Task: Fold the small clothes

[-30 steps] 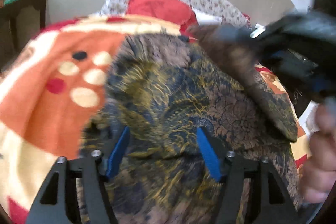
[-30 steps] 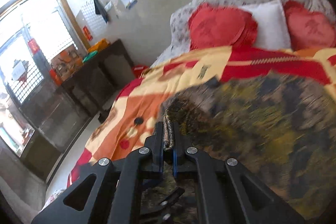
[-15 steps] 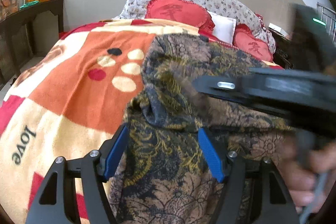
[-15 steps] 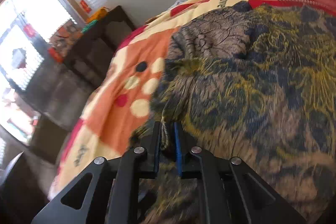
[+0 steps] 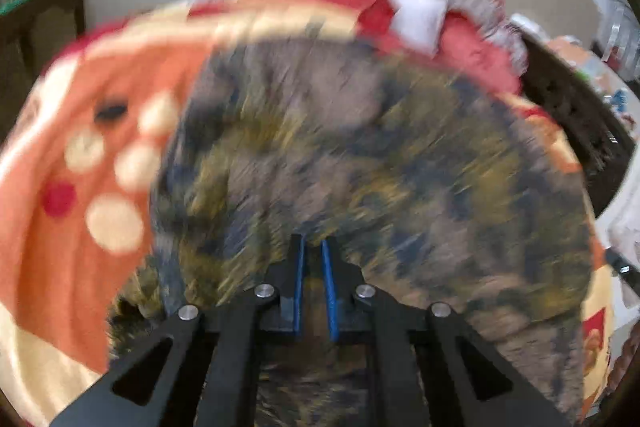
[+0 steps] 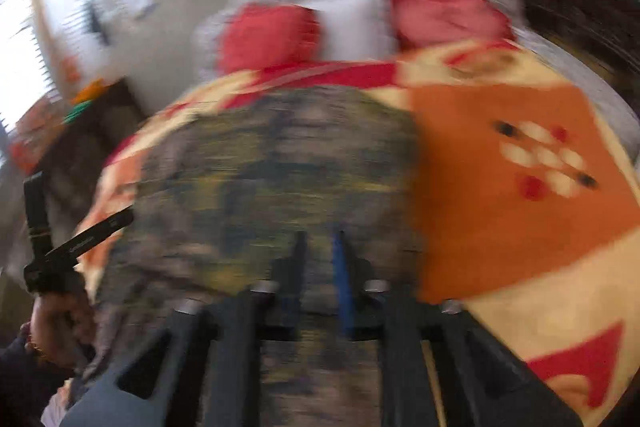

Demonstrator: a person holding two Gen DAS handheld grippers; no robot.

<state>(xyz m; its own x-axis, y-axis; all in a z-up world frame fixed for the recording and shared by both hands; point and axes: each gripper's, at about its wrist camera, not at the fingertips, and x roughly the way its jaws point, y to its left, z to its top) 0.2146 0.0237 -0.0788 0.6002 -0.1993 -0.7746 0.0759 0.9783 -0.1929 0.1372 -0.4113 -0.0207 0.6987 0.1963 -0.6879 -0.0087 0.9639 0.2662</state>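
Both grippers' jaws pinch the dark, gold-patterned garment [image 5: 360, 155] on the fleecy blanket [image 5: 60, 247].

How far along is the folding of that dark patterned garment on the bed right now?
Done: the dark patterned garment lies spread over the orange blanket. The pictures are too blurred to tell whether any fold has been made. In hand: the left claw and the right claw each appear shut on the cloth's near edge. Left: no tidy folded bundle shows, so folding and smoothing likely remain.
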